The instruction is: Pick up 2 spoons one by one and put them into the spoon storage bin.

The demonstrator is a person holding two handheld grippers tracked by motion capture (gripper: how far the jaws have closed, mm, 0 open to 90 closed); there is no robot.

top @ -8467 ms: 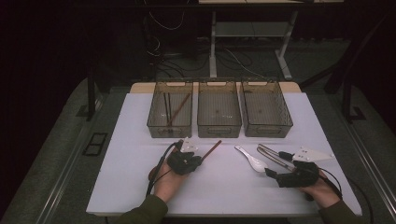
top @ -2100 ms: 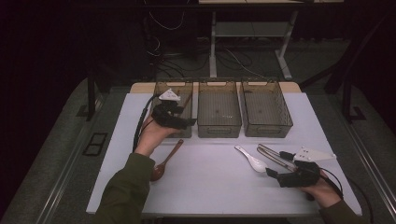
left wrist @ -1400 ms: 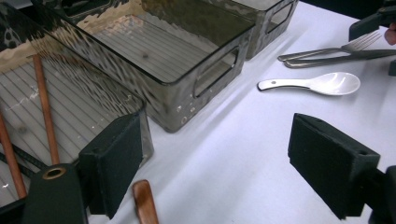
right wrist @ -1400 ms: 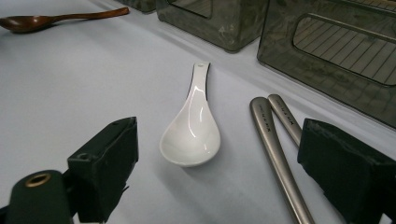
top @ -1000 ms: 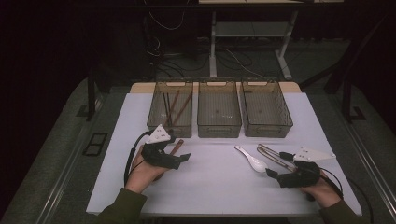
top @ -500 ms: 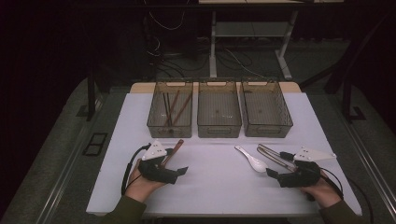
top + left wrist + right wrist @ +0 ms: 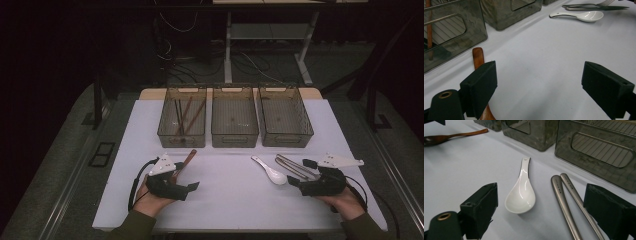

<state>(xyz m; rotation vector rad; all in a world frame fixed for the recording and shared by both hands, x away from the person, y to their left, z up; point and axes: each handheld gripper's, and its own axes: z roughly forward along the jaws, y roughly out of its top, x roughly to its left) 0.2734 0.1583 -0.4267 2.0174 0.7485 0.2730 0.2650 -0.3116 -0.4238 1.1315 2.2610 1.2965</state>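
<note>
A brown wooden spoon (image 7: 185,162) lies on the white table (image 7: 225,200) in front of the left bin (image 7: 182,116). Its handle (image 7: 478,56) runs beside and under one jaw of my left gripper (image 7: 544,85). That gripper (image 7: 189,180) sits low at the front left, open, with bare table between its pads. My right gripper (image 7: 299,176) rests at the front right, also open. Between its jaws lie a white ceramic spoon (image 7: 521,192) and two metal handles (image 7: 564,200).
Three smoky clear bins stand in a row at the back: the left one holds brown and dark sticks, the middle bin (image 7: 235,116) and the right bin (image 7: 285,116) look bare. The white spoon (image 7: 270,171) and the metal utensils (image 7: 295,167) lie right of centre.
My left gripper has come back from the left bin to the front left and settled lower beside the wooden spoon. The right gripper has stayed put.
</note>
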